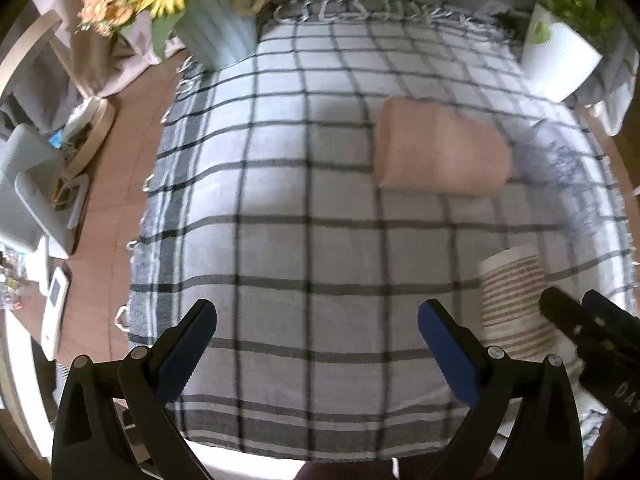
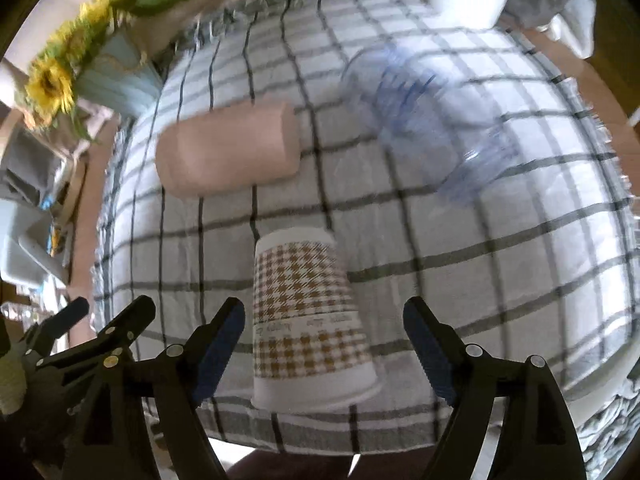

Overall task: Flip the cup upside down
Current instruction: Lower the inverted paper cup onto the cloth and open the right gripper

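A white paper cup with a brown houndstooth pattern [image 2: 308,316] stands upside down on the checked cloth [image 2: 500,280], rim on the cloth. My right gripper [image 2: 324,336] is open, its blue-padded fingers either side of the cup and apart from it. The cup also shows at the right of the left wrist view [image 1: 516,300], with the right gripper's black fingers [image 1: 580,320] beside it. My left gripper [image 1: 316,344] is open and empty above the cloth [image 1: 304,240], to the left of the cup.
A pink roll-shaped object [image 2: 228,148] lies beyond the cup. A clear plastic bottle [image 2: 432,120] lies on its side at the right. A sunflower vase [image 1: 216,28] and a white pot [image 1: 560,56] stand at the back corners. Clutter sits off the cloth's left edge [image 1: 36,188].
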A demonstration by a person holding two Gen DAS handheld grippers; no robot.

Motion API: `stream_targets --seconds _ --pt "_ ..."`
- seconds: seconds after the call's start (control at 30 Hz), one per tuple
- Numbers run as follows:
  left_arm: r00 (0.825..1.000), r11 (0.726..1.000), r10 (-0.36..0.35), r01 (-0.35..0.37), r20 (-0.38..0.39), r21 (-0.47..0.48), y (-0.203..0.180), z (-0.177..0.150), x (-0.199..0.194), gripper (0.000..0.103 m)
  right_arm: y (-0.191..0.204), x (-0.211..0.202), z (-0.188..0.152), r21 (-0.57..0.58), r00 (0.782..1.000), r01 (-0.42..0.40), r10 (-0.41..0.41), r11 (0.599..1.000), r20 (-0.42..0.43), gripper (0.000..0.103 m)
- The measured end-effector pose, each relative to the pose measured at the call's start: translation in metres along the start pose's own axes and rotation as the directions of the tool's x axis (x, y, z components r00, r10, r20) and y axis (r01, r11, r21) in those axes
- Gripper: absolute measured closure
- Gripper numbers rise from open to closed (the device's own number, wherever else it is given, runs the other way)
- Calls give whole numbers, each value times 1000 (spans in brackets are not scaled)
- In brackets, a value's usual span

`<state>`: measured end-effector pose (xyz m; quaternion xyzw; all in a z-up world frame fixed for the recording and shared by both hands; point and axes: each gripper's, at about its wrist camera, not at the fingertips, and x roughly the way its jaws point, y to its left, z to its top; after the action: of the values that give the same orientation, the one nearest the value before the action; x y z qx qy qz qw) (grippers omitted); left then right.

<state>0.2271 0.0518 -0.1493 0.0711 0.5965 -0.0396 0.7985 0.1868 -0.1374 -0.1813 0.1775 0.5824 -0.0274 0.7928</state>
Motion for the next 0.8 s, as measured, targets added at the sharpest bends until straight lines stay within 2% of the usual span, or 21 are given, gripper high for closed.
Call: stream_targets --seconds 0.13,0.23,0.33,0.43,0.73,0.8 --pt "996 996 -86 86 -12 -5 -18 13 -12 0 -17 -42 8 46 992 32 -38 998 122 21" --pt "988 989 -143 144 -54 14 -41 23 -11 0 -32 -59 18 81 985 37 -50 996 165 21" --pt "984 986 -159 163 -80 46 -64 33 -7 0 -55 -66 32 111 984 28 -47 993 173 21" --pt "974 977 -196 203 -116 59 -83 41 3 5 -71 -65 39 144 984 29 -54 989 171 21" --pt "949 975 -214 224 -232 16 -117 49 39 10 -116 -53 47 204 990 13 -42 979 135 21" --pt "944 975 -214 221 -253 1 -121 50 47 17 -122 -52 50 204 990 19 -47 979 134 21"
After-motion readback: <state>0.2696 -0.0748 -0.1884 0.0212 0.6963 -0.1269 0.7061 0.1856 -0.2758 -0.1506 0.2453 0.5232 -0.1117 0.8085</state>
